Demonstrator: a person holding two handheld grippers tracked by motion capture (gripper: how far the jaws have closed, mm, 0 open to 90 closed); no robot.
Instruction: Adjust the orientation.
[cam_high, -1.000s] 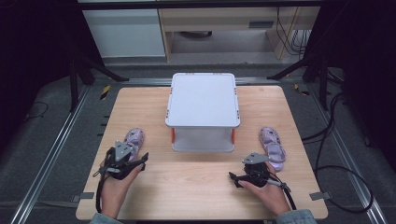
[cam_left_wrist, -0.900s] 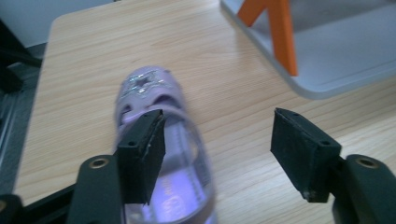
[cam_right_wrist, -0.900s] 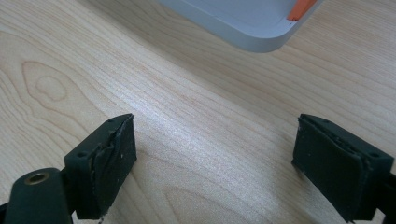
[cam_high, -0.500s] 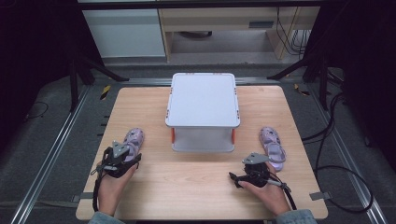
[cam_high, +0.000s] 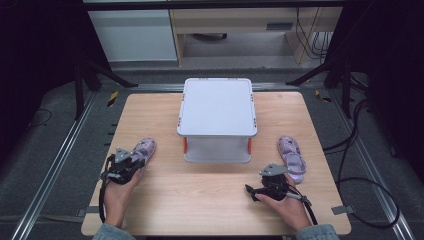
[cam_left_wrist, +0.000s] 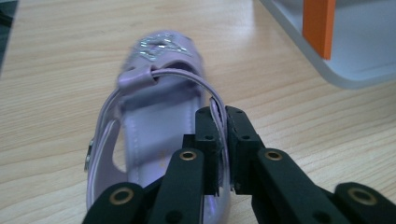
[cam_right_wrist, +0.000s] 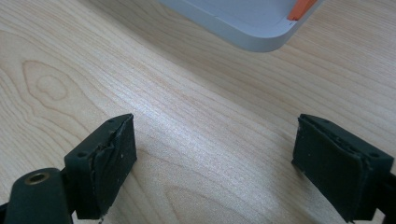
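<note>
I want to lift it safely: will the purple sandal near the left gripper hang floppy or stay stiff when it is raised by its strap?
The left gripper pinches only the thin strap of the purple sandal, so it will probably dangle and swing. It looks small, likely light. The sole seems fairly stiff.

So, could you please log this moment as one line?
left gripper: shut on left sandal heel strap, just closed | right gripper: open above table
</note>
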